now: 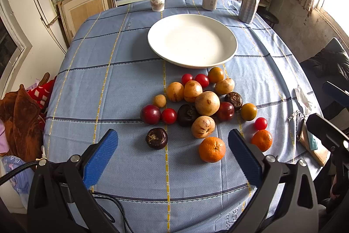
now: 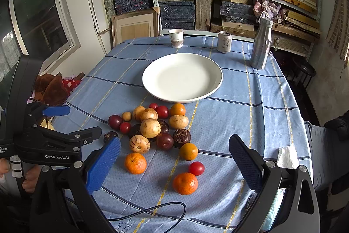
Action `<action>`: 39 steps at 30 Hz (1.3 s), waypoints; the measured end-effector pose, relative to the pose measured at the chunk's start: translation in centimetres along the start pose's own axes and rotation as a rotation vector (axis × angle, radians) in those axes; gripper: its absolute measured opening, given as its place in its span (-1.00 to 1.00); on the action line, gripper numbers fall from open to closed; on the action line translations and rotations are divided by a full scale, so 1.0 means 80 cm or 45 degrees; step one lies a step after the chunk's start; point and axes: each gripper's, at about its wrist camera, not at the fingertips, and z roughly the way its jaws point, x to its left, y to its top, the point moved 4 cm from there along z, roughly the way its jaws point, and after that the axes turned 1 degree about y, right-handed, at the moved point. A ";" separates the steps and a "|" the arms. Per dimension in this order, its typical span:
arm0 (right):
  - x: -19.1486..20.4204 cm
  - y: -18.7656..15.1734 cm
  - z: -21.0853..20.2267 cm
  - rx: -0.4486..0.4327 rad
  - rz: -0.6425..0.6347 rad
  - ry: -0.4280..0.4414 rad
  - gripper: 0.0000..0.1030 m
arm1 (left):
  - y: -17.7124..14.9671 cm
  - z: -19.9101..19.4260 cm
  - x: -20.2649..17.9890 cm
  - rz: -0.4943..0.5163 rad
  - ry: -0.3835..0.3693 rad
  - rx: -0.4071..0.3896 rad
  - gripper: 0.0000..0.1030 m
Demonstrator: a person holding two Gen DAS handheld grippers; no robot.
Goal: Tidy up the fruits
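Fruits [image 1: 202,102] piled on tabletop [image 1: 109,91] near empty plate [image 1: 192,40]. Both grippers, left [image 1: 173,145] and right [image 2: 174,154], hold nothing, fingers spread. Fruits likely light, round, roll-prone, tomatoes soft; take each across its middle, gently.

"GenRobot.AI" is printed in white on the black body of the left tongs [image 2: 57,111]. The paper cup [image 2: 176,38] and can [image 2: 224,42] beyond the plate [image 2: 152,88] carry printed characters, too small to read.

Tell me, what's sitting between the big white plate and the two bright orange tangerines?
The heap of fruit lies between the white plate and the tangerines: red, yellow-brown and dark round ones on the blue tablecloth. Both wrist views show it.
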 end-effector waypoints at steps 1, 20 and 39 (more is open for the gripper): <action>0.000 0.000 0.000 0.000 0.001 -0.001 0.93 | 0.000 0.000 0.001 -0.001 0.000 0.001 0.92; -0.021 -0.008 0.021 0.062 0.065 0.014 0.93 | -0.013 0.035 0.044 -0.123 -0.058 0.053 0.92; -0.064 -0.062 0.100 0.260 0.138 -0.001 0.93 | -0.053 0.168 0.056 0.027 -0.030 0.187 0.30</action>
